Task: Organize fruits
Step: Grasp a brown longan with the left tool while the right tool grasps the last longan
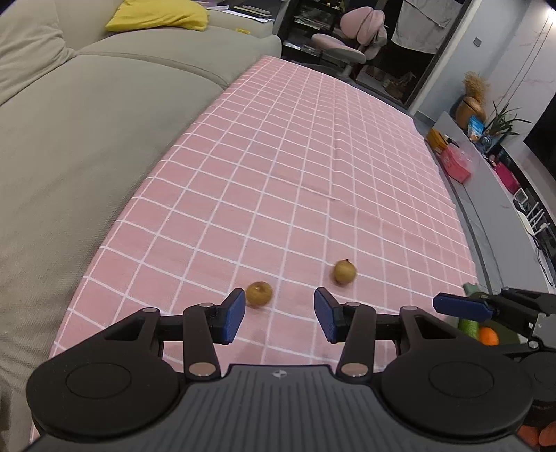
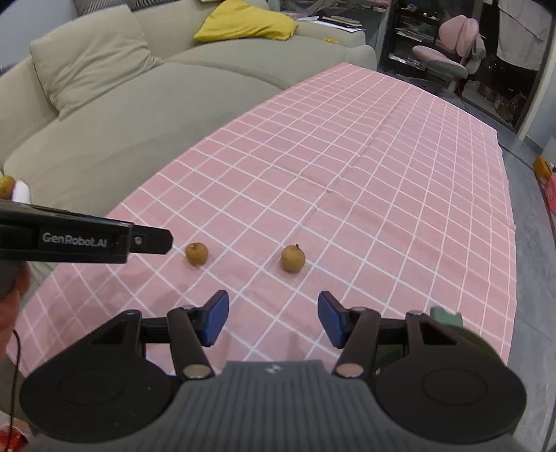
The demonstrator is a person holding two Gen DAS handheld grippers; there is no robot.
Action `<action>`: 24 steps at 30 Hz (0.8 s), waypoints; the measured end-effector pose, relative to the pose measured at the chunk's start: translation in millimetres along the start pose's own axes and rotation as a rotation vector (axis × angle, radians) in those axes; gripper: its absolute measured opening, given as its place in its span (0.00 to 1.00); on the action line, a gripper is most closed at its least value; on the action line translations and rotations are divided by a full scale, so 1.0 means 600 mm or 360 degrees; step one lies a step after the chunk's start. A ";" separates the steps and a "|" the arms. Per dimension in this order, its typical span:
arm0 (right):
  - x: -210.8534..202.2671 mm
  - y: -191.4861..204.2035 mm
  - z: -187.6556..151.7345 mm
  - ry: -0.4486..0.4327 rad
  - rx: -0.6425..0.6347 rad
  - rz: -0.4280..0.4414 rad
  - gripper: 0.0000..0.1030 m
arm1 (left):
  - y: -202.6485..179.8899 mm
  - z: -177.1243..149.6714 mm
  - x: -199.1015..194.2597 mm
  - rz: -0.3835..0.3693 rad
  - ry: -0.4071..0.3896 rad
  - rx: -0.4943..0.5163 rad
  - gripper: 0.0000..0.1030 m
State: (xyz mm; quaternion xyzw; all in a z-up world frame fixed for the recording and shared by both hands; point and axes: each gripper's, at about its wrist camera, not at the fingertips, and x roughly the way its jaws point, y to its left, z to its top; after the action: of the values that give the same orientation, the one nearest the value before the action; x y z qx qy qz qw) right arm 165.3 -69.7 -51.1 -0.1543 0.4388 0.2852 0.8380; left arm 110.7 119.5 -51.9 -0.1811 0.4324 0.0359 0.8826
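Two small round brown fruits lie on the pink checked tablecloth [image 1: 312,156]. In the left wrist view the nearer fruit [image 1: 259,294] sits just beyond my left gripper's left finger, and the other fruit [image 1: 345,272] lies a little past its right finger. My left gripper [image 1: 279,313] is open with nothing between its fingers. In the right wrist view the same fruits [image 2: 196,253] [image 2: 293,258] lie ahead of my right gripper [image 2: 272,318], which is open and empty too. The left gripper [image 2: 153,240] reaches in from the left, short of the left fruit.
A beige sofa [image 1: 87,139] runs along the table's left edge, with a yellow cushion [image 2: 243,22] on it. An orange fruit [image 1: 488,336] and a green item [image 1: 469,325] sit at the near right. Another brown fruit [image 2: 5,186] shows at the far left edge. A pink chair [image 2: 451,45] stands beyond the table.
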 end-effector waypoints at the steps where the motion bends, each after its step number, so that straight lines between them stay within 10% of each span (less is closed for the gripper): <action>1: 0.009 0.000 0.003 0.0010 -0.0014 -0.0002 0.53 | 0.002 -0.001 0.005 -0.0003 -0.0004 0.0003 0.53; 24: 0.139 -0.025 0.051 0.0125 -0.0121 0.0105 0.43 | 0.030 -0.034 0.100 -0.0013 0.0032 0.0056 0.53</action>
State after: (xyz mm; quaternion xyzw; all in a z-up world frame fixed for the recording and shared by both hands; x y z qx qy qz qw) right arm 231.8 -37.3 -102.2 -0.1827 0.4649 0.3229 0.8039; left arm 129.0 123.5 -115.2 -0.1676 0.4410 0.0228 0.8814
